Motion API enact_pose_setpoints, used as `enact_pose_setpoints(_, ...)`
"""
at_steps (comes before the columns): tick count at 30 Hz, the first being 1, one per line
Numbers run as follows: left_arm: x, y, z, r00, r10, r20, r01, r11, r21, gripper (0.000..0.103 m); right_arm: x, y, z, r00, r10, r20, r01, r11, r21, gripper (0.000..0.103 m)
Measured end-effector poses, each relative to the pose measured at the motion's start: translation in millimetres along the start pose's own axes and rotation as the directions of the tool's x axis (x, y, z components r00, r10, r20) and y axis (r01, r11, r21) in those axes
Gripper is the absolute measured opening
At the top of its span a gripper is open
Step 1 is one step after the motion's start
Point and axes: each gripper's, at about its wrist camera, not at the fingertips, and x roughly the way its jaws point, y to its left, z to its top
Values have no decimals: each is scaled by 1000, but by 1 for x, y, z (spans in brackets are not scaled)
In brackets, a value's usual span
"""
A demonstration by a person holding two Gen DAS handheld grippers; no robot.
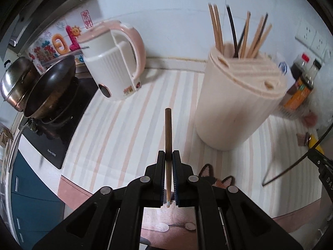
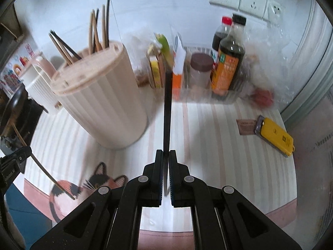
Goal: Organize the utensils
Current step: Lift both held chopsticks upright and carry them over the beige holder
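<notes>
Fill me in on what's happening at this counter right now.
A person is sorting chopsticks with two handheld grippers. The left gripper is shut on a brown wooden chopstick, and the right gripper is shut on a black chopstick. Both are held above the striped mat, not yet in the cream utensil holder, which already has several chopsticks standing in it. A kettle stands to the holder's left.

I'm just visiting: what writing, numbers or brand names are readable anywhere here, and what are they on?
"10": big colourful figures on the wall decoration behind the kettle.
"DAS": partial white letters on the right gripper; the rest is cut off.
Cooktop brand: white print, too small.
Sauce bottle orange label: blurred.
Brown card and yellow case: unreadable.
</notes>
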Motion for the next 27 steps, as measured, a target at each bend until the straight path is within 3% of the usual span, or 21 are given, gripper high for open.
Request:
enact_pose_setpoints(9, -44, 18, 36, 995, -32, 90, 38, 997, -71, 4, -43, 10, 43, 993, 54, 109, -55, 999, -1, 5)
enact_pose_setpoints(14, -75, 18, 63, 985, -69, 160, 85, 992, -95, 4, -72, 15, 74, 982, 89, 169, -90, 996, 0, 5)
enact_pose_setpoints(21, -127, 17, 113, 952, -132, 278, 167, 980, -107, 4, -117, 20, 129, 953, 175, 249, -181, 984, -2, 5)
enact_pose_setpoints(27, -159, 17, 153, 917, -159, 365, 211, 972, -107, 4, -128, 27, 174, 937, 220, 272, -228, 974, -3, 5)
